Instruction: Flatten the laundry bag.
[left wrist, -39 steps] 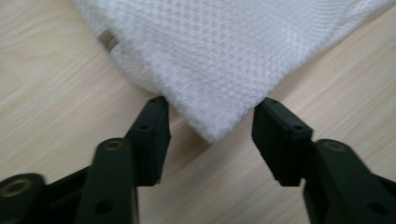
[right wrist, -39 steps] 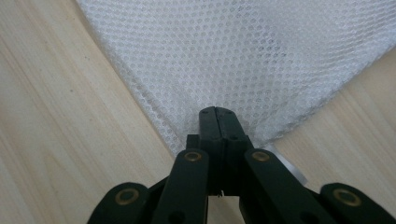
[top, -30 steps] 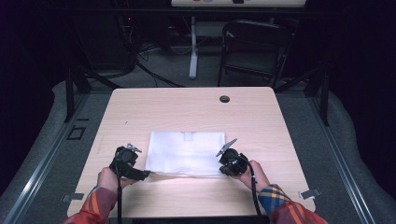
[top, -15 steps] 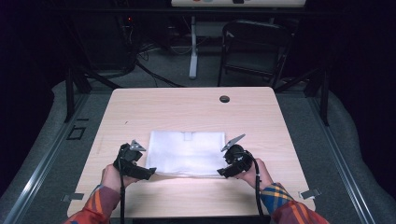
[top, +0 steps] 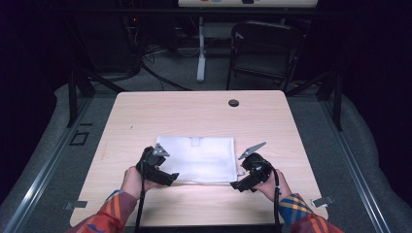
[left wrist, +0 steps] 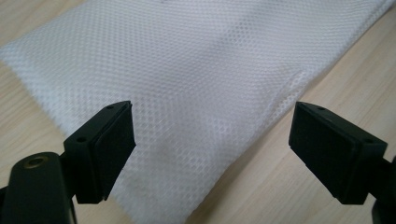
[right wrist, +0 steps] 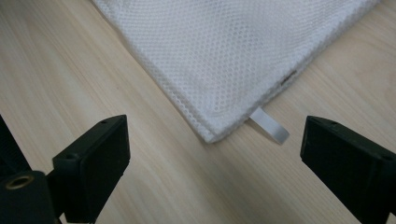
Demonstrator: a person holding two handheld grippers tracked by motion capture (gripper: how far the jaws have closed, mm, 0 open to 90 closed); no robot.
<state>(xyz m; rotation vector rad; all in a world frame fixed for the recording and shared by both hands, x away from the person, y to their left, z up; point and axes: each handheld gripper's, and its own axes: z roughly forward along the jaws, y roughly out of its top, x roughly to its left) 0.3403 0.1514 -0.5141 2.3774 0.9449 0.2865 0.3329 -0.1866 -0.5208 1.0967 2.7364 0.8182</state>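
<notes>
- High view: folded mesh cloth (top: 199,159) lies flat, mid-table (top: 194,111), between both grippers.
- Left gripper (left wrist: 212,140) gapes wide, empty; right gripper (right wrist: 215,154) has just been opening, nothing between its jaws.
- Cloth looks light, limp, snag-prone; pinch hemmed corners.
- Layer count underneath hidden; tab (right wrist: 270,125) purpose unclear.

Wooden table (top: 204,109), perhaps folding chair (top: 265,53)
</notes>
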